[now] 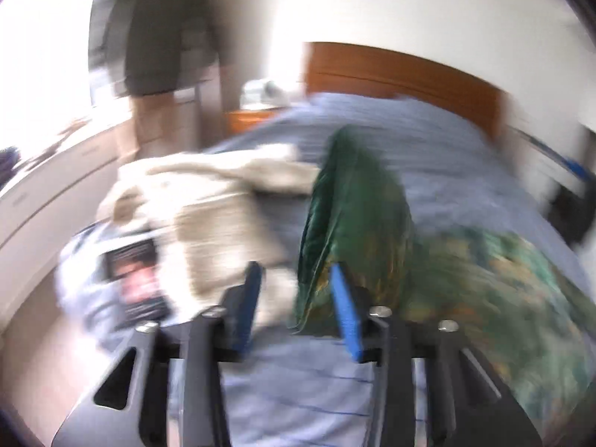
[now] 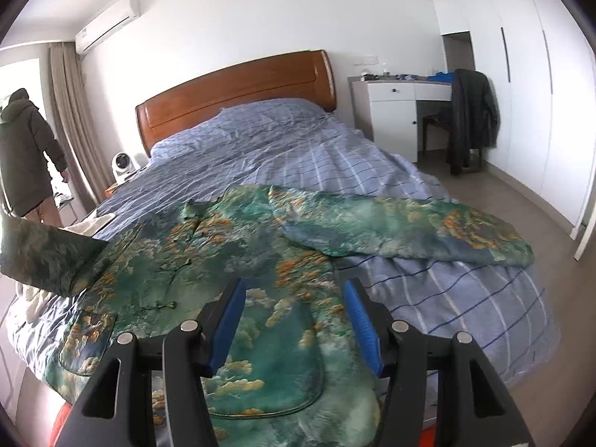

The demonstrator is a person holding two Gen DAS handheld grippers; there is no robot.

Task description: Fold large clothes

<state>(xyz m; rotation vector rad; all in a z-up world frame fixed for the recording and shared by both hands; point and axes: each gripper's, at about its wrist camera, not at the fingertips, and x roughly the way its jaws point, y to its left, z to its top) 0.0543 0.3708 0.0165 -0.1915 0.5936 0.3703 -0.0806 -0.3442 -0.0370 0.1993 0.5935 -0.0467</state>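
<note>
Green patterned garment [image 2: 238, 260] lies spread on the near half of the bed [image 2: 283, 141], over the blue checked cover, front up, with one sleeve stretched out to the right toward the bed's edge. Right gripper [image 2: 294, 320] hovers over the near hem, jaws part open, pads clear of the cloth, nothing gripped. Left gripper [image 1: 294, 309]: view heavily blurred, jaws part open, a raised fold of the green fabric [image 1: 354, 216] stands just beyond its right finger; can't tell if a pad touches it. Cream clothes [image 1: 208, 201] are piled at the left of the bed. Person in dark coat [image 2: 26, 152] stands far left by the curtain.
</note>
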